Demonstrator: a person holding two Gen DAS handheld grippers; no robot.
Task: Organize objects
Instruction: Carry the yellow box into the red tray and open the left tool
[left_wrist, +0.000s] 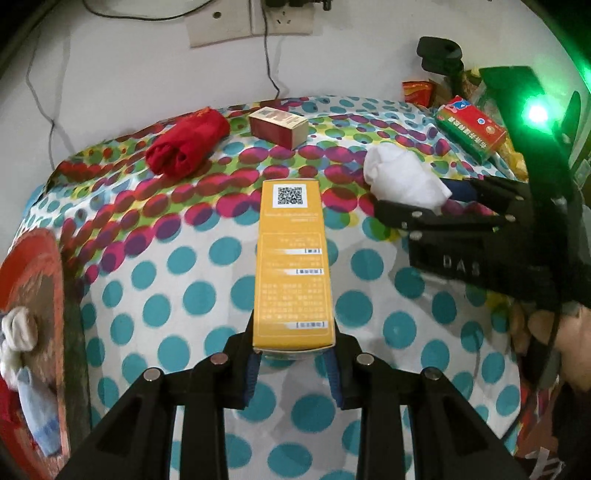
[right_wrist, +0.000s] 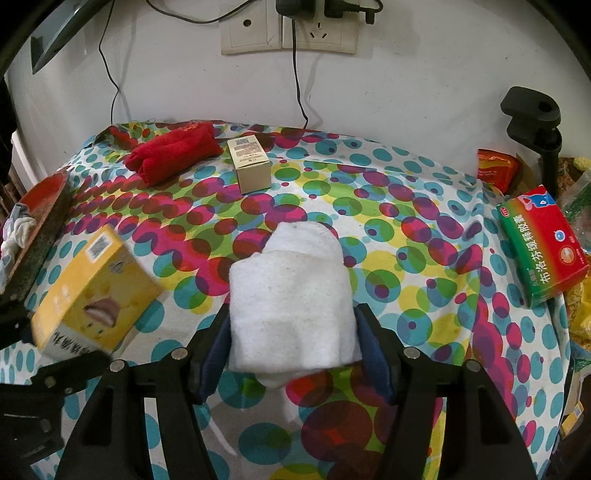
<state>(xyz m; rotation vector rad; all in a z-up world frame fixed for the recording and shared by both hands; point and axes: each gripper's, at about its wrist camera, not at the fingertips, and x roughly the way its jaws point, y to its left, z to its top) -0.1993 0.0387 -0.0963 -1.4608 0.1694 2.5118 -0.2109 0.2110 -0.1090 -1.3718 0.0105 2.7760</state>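
There are three boxes and two rolled cloths on the dotted surface (right_wrist: 424, 229). The left hand-held gripper (left_wrist: 293, 363) is clamped on the yellow box (left_wrist: 293, 266) and holds it up over the dots. The right hand-held gripper (right_wrist: 291, 354) is clamped on the white rolled cloth (right_wrist: 291, 295), which sits to the right of the yellow box. Behind the white rolled cloth, near the wall, the red rolled cloth (right_wrist: 173, 153) lies just beside the small tan box (right_wrist: 251, 166). Far to the right of the white rolled cloth, the red and green box (right_wrist: 543, 243) lies at the edge of the surface. To the left of the yellow box a red tray (right_wrist: 40, 206) holds some pale socks (right_wrist: 18, 232). A black clamp stand (right_wrist: 535, 122) stands behind the red and green box. Nothing lies between the two held things.
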